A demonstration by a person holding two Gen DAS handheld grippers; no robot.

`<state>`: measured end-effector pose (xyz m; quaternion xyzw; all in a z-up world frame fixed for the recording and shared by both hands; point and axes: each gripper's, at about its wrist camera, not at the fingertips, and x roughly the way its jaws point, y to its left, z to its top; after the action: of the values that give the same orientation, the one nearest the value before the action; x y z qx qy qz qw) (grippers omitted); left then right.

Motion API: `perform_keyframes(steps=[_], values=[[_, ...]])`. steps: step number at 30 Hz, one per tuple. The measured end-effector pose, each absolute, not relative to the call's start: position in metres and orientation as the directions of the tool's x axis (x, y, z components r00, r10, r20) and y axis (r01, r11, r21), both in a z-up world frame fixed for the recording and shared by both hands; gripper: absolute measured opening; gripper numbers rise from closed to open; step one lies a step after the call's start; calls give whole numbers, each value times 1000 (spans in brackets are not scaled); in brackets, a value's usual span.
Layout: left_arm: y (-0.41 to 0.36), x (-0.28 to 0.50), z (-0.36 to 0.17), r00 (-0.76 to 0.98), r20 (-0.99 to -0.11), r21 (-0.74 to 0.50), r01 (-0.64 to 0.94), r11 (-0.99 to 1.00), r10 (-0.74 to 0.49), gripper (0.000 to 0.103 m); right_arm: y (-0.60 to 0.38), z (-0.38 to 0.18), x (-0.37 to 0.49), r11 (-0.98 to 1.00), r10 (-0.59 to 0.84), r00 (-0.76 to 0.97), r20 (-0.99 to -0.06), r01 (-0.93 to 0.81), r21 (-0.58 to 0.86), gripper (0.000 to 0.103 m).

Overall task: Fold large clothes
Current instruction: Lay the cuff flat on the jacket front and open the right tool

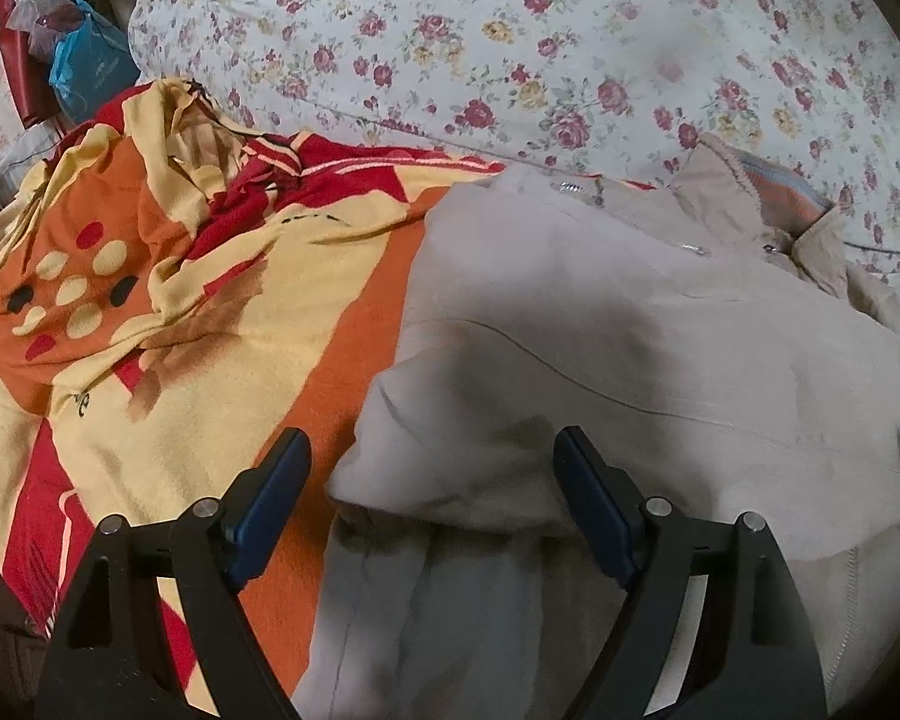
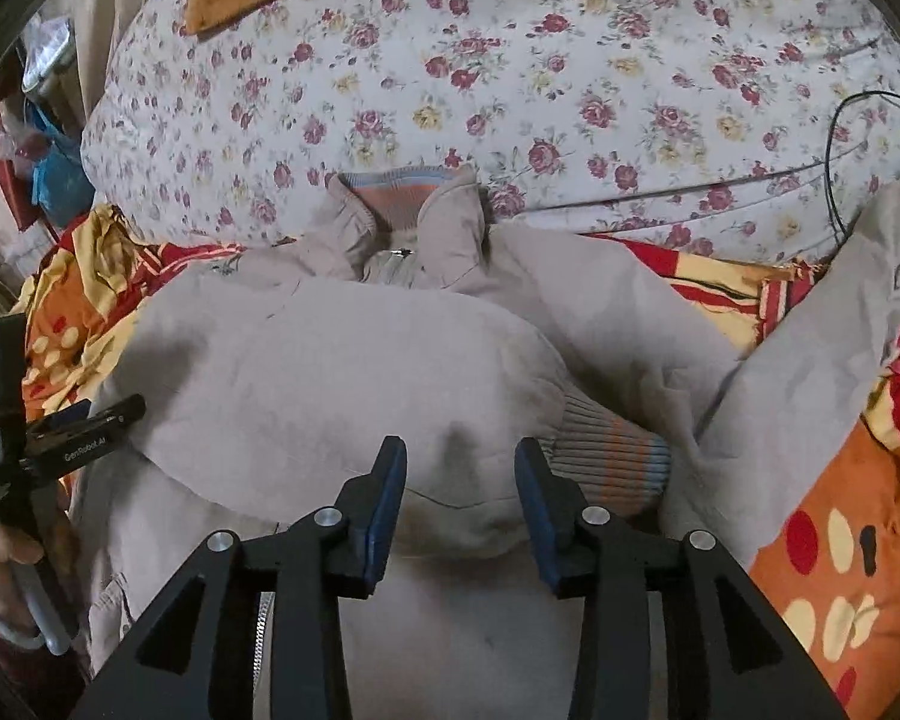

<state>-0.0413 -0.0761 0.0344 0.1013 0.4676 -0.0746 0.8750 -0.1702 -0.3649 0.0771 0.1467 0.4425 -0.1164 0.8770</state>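
Note:
A beige zip jacket (image 1: 630, 324) lies on the bed, with its collar (image 2: 414, 210) at the far side. One sleeve is folded across the front, its striped ribbed cuff (image 2: 618, 456) just right of my right gripper (image 2: 459, 447). That gripper stands open just above the sleeve fabric, and its pads press on nothing. My left gripper (image 1: 432, 438) is open wide over the jacket's left edge, where the fabric bulges up between the fingers without being pinched. In the right wrist view the left gripper (image 2: 60, 438) shows at the far left, held by a hand (image 2: 6, 546).
An orange, red and yellow blanket (image 1: 168, 312) covers the bed under the jacket. A floral quilt (image 2: 510, 72) is piled up behind. A black cable (image 2: 834, 168) runs over it at the right. A blue bag (image 1: 84, 66) and clutter sit at the far left.

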Motion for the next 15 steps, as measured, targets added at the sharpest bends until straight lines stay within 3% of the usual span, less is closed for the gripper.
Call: perform_keyframes(steps=[9, 15], values=[[-66, -36, 43, 566, -823, 91, 195, 977, -36, 83, -368, 75, -169, 923, -74, 577, -813, 349, 164, 39], [-60, -22, 26, 509, -861, 85, 156, 984, -6, 83, -371, 54, -156, 929, -115, 512, -851, 359, 91, 47]])
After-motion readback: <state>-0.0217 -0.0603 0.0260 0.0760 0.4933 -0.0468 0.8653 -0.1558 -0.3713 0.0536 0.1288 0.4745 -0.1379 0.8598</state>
